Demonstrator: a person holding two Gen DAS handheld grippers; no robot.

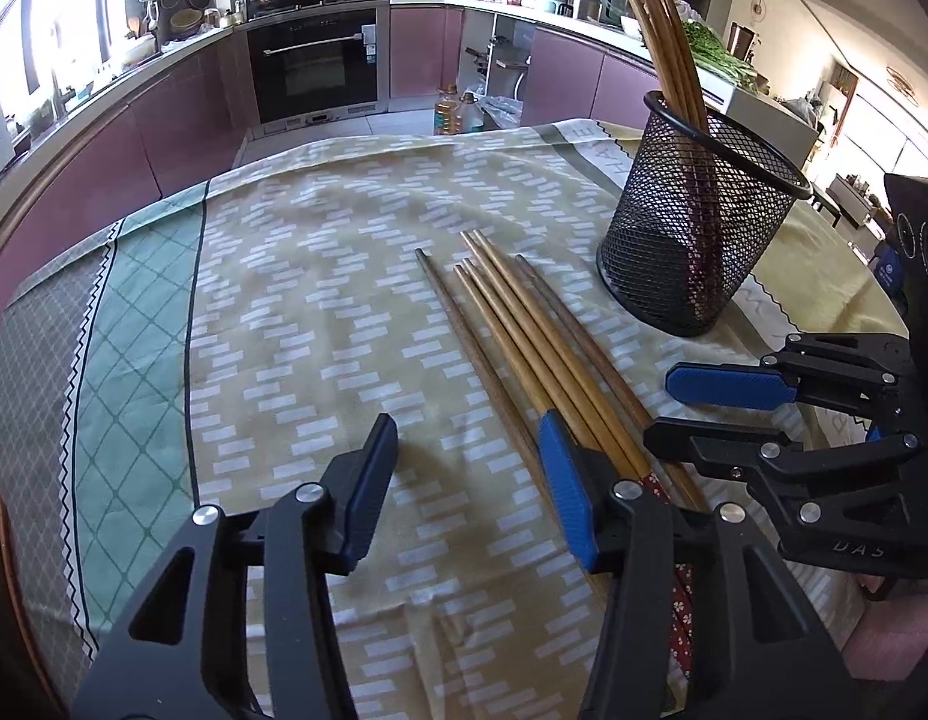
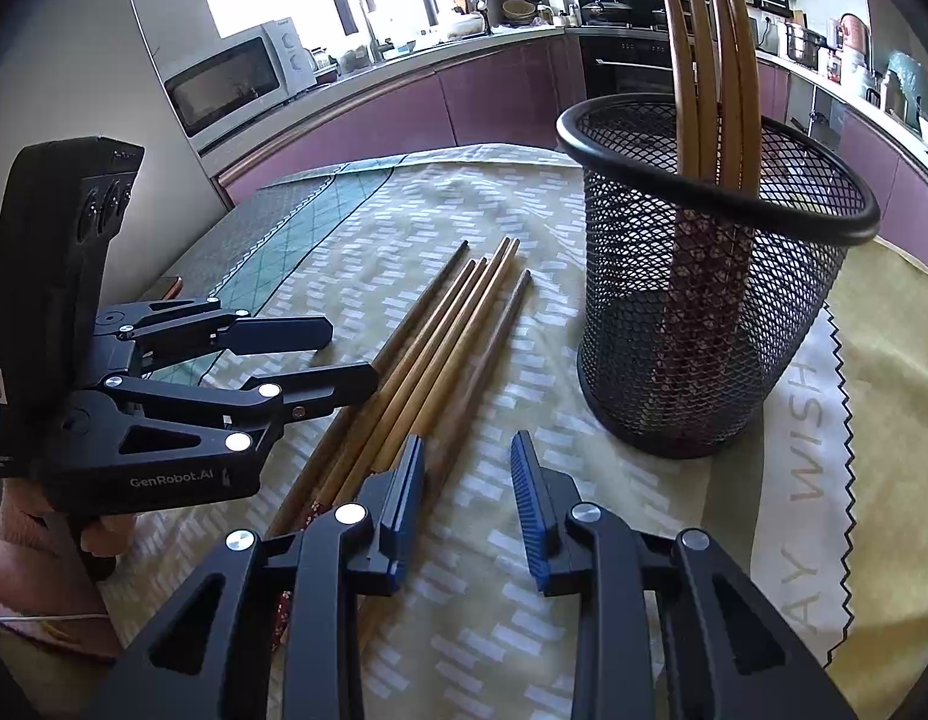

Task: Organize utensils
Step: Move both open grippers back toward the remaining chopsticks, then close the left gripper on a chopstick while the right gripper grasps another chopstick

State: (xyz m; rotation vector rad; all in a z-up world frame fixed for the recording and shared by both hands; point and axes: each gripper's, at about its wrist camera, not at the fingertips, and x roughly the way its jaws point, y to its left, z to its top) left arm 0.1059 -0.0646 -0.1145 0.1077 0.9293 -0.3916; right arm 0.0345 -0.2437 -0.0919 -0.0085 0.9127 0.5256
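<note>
Several chopsticks (image 1: pixel 667 48) are already standing upright in the black mesh holder (image 1: pixel 697 228), while a bundle of loose chopsticks (image 1: pixel 523 336) is lying flat on the cloth-covered desk (image 1: pixel 284 300) just beside the holder, on its left as the left wrist camera sees it. The left gripper (image 1: pixel 464 480) is hovering over the near ends of that bundle with its jaws spread wide and gripping nothing. The right gripper (image 2: pixel 464 498) is waiting near the holder's base, its jaws partly open and likewise empty. The sorting looks partway done: part of the set is in the holder, and the bundle still has to be lifted in.
</note>
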